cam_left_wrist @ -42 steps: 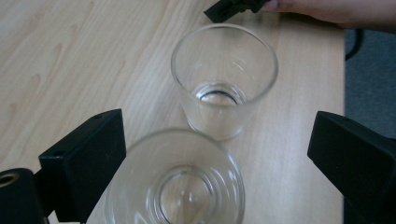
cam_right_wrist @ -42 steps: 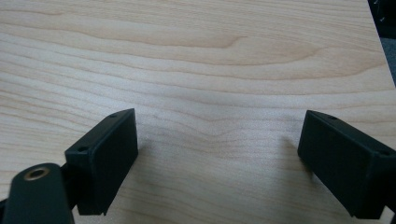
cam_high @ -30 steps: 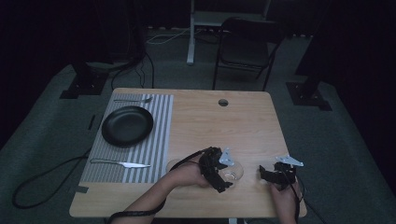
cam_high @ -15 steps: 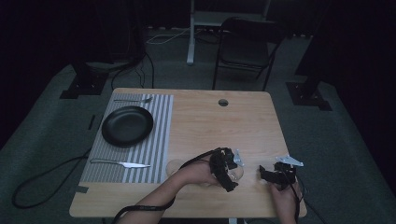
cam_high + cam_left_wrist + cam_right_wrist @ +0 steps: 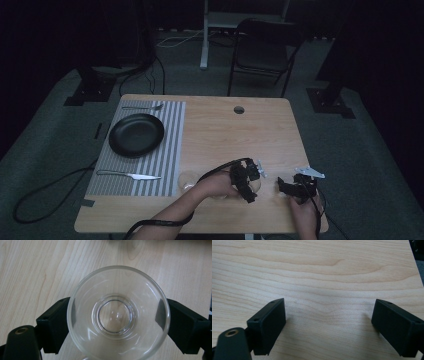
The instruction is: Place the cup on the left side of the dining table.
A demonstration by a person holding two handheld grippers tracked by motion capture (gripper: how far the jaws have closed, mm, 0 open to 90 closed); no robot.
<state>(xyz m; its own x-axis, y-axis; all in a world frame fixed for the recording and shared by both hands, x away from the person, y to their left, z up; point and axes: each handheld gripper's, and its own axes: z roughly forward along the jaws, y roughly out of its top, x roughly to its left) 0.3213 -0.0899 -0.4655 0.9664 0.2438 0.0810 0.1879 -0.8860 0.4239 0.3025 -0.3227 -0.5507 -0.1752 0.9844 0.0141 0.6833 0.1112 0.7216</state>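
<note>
A light wooden table (image 5: 220, 130) stood on grey carpet in a dark room, a folding chair (image 5: 263, 52) behind it and a striped placemat (image 5: 172, 150) at its left. Near the front edge, the left gripper (image 5: 117, 320) closed its jaws against both sides of a clear glass (image 5: 117, 312), seen from above. The right gripper (image 5: 328, 322), just beside it, was spread wide over bare wood.

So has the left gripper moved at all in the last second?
Yes. The left gripper, its jaws around a clear glass, has slid toward the right gripper, farther from the knife on the striped mat.
</note>
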